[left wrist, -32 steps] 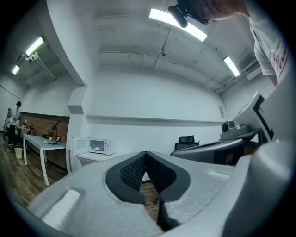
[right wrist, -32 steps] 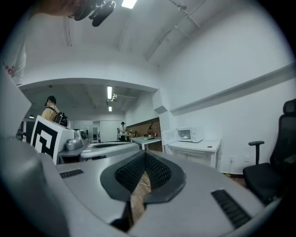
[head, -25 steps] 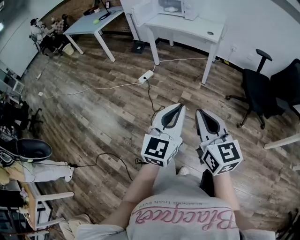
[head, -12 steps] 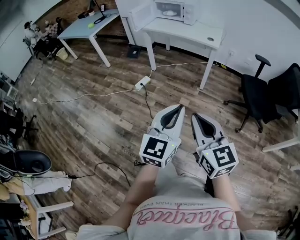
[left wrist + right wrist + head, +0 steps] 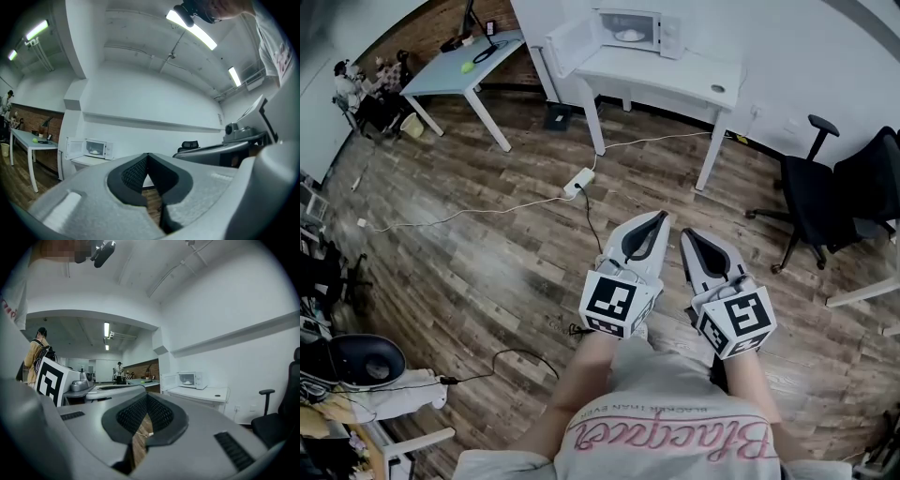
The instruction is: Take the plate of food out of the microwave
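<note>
Plate of food (image 5: 629,36) lies flat inside the open microwave (image 5: 671,37)

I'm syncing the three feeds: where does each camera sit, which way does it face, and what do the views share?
Head view: on the person's head, steeply down at the floor; forearms, shirt, left gripper and right gripper show.
Left gripper view: on the left gripper, level along its shut jaws toward the microwave; right gripper at right.
Right gripper view: on the right gripper, level along its shut jaws; left gripper's cube at left.
Shared: all three show the open microwave on its table.
</note>
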`<state>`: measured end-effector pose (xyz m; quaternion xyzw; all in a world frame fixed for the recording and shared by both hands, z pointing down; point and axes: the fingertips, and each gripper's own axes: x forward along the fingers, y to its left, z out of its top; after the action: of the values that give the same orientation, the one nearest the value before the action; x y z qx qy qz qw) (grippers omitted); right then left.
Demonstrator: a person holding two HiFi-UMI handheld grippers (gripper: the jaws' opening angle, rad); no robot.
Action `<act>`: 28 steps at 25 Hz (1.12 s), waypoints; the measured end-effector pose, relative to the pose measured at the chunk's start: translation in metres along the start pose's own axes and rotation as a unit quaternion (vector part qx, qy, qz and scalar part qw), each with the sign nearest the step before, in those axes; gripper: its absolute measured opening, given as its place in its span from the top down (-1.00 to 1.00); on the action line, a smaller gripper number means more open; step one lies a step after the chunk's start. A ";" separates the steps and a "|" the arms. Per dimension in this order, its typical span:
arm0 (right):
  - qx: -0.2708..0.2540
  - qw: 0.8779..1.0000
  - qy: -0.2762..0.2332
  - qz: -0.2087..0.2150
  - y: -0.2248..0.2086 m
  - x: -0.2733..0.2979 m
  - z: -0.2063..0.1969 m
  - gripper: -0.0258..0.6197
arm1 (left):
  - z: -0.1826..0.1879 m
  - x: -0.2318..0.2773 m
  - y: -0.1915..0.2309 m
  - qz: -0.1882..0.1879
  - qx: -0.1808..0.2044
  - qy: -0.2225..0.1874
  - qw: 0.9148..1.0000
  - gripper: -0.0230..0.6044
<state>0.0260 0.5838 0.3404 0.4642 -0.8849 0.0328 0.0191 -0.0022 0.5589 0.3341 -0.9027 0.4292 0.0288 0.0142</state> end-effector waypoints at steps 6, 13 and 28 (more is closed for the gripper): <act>0.002 1.000 -0.006 -0.007 -0.006 0.030 0.005 0.89 | 0.005 0.016 0.024 -0.012 0.008 -0.009 1.000 0.91; -0.005 1.000 0.001 -0.009 -0.003 0.046 0.000 0.89 | 0.001 0.021 0.040 -0.024 0.000 -0.011 1.000 0.91; -0.001 1.000 0.008 -0.013 0.000 0.047 -0.004 0.89 | -0.008 0.024 0.043 -0.033 -0.015 -0.002 0.999 0.91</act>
<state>-0.0007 0.5452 0.3470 0.4758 -0.8785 0.0351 0.0272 -0.0203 0.5129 0.3409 -0.9162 0.3990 0.0363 0.0026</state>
